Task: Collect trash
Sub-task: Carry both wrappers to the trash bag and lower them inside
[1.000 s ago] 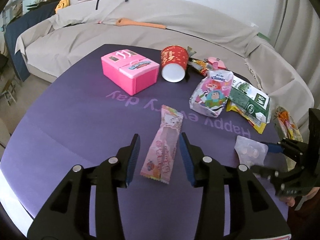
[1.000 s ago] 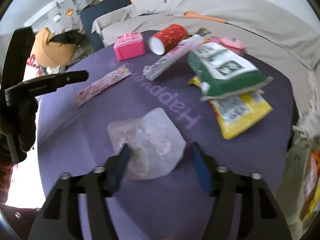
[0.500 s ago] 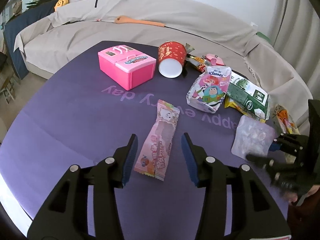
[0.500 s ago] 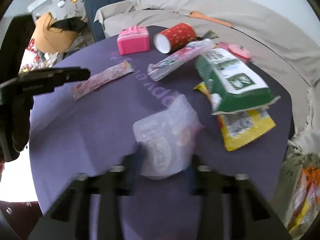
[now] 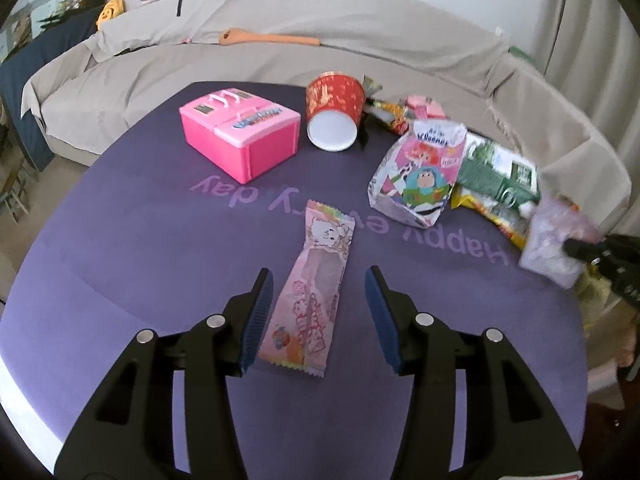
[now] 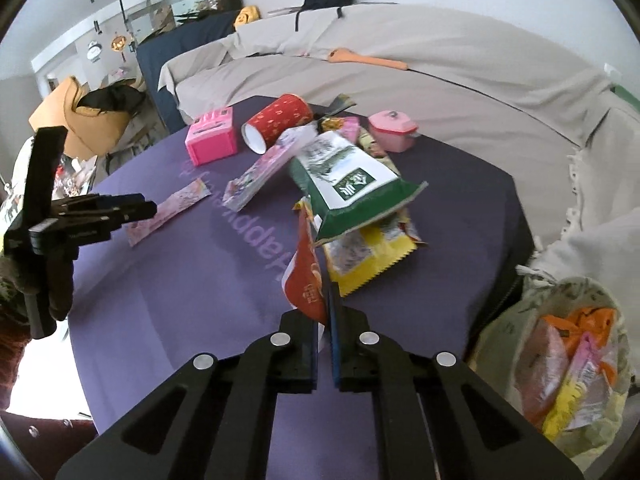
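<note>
Clear plastic wrapper [image 5: 554, 244], crumpled, red-printed, hanging pinched in closed right gripper [image 6: 325, 312] beside green bag [image 6: 352, 188]; left gripper [image 5: 320, 312] jaws opening, gripping nothing.

Even, soft daylight fills both fisheye views; shadows on the purple tablecloth [image 5: 160, 240] are faint. Straight lines bow toward the dark circular borders. Motion blur smears the right edge of the left-wrist view. Glare washes out the lower left corner in both views.
</note>
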Motion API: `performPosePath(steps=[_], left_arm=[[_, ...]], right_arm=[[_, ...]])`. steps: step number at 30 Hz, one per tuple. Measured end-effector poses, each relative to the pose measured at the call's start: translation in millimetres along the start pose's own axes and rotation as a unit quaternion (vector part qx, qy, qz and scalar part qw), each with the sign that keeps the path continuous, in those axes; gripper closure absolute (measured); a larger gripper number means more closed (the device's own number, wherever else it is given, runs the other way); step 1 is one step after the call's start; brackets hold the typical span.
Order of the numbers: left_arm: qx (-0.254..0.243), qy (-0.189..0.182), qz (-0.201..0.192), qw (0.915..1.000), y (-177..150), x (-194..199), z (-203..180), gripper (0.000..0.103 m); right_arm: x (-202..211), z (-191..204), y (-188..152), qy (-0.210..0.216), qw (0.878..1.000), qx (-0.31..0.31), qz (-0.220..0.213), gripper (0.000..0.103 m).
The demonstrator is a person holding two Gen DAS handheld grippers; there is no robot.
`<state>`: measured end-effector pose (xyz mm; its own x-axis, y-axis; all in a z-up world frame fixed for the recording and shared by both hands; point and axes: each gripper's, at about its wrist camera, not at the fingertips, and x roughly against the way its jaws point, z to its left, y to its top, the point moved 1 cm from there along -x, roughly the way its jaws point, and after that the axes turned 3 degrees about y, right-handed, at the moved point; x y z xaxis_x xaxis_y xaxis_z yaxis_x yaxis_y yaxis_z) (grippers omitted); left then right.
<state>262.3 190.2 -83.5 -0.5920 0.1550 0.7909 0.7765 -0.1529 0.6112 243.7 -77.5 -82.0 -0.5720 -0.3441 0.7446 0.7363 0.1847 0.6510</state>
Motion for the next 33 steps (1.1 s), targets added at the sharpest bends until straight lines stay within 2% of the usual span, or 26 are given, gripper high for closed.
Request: performPosePath(steps=[2, 4, 6, 9, 14, 17, 20, 25, 33], left_arm=[[-0.009, 0.027, 0.012, 0.9995, 2.3, -8.4, -5.7, 0.058], [-0.005, 0.036, 0.023, 0.9991, 5.4, -15.5, -9.3, 0.061], [-0.007, 0.047, 0.035, 0.9983, 7.0, -19.9, -13.3, 0.090], [-0.015, 0.058, 0.031, 0.9977, 10.8, -14.2, -24.8, 0.098], [-0.021, 0.053, -0.019, 0.9982, 31.9, 22.3, -48.3, 0.100], [-0.026, 0.039, -0.051, 0.9976, 42.5, 49.9, -69.7, 0.100], [-0.026, 0.024, -0.065, 0.9972, 43.0, 64.2, -86.4, 0.100], [-0.026, -0.024, -0.076, 0.9965, 40.9, 73.5, -120.5, 0.100], [-0.043, -0.061, -0.132, 0.9884, 59.3, 106.9, -168.4, 0.100]], right_arm=[[6.4, -2.3, -1.4, -0.008, 1.000, 0.003, -0.005, 0.096], [12.8, -3.6, -2.8, -0.010, 1.000, 0.005, -0.011, 0.096], [22.8, -6.3, -4.1, -0.008, 1.000, 0.004, -0.019, 0.096], [43.5, -14.0, -4.3, -0.009, 0.999, 0.002, -0.039, 0.096], [76.9, -29.1, -0.2, -0.013, 0.997, -0.005, -0.073, 0.096], [88.4, -35.7, -0.9, -0.010, 0.996, -0.008, -0.086, 0.096], [93.5, -43.5, -9.2, 0.000, 0.996, -0.018, -0.091, 0.096], [101.0, -51.1, -14.3, 0.000, 0.995, -0.022, -0.100, 0.097], [140.7, -68.5, 4.4, -0.031, 0.989, -0.015, -0.145, 0.098]])
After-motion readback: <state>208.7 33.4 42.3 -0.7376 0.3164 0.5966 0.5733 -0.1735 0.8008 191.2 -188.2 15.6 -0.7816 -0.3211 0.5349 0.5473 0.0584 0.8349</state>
